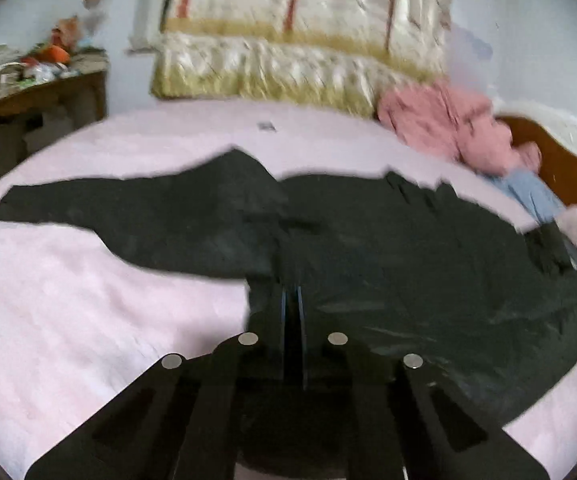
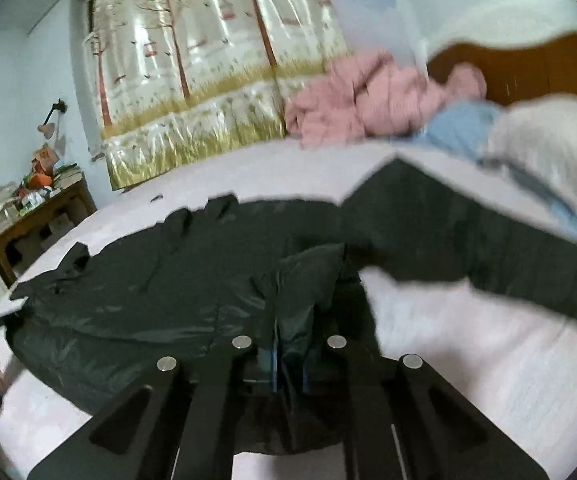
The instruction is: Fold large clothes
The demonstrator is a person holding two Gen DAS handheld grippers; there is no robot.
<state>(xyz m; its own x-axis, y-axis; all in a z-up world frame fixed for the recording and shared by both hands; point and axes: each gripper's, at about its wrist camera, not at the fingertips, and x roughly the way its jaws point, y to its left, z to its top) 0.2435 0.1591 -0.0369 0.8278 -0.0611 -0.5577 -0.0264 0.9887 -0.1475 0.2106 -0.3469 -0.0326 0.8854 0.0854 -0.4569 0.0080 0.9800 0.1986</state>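
Black fabric of a large dark jacket [image 1: 388, 248] is lying spread across a pink bedsheet [image 1: 68, 320], one sleeve [image 1: 100, 208] stretching out toward the left of the left wrist view and the body bunching in shiny folds toward the right. In the right wrist view the same jacket [image 2: 148, 280] is filling the middle of the bed, with its other sleeve [image 2: 488, 240] running out to the right over the sheet [image 2: 488, 360].

The left gripper [image 1: 293, 300] is sitting closed at the jacket's near edge, its jaws drawn almost together; whether cloth is pinched between them I cannot tell, since black fingers and black fabric are blurring into one. The right gripper [image 2: 290, 344] is closing on a raised fold of the jacket, with dark fabric bunching between its nearly shut jaws.

Beyond the jacket, a pink garment [image 1: 456, 124] is lying crumpled near the wooden headboard [image 1: 560, 160], with something light blue [image 2: 460, 124] just beside it. A tree-patterned curtain [image 2: 208, 60] is hanging behind the bed, and a cluttered wooden table [image 1: 28, 104] is standing at the left.
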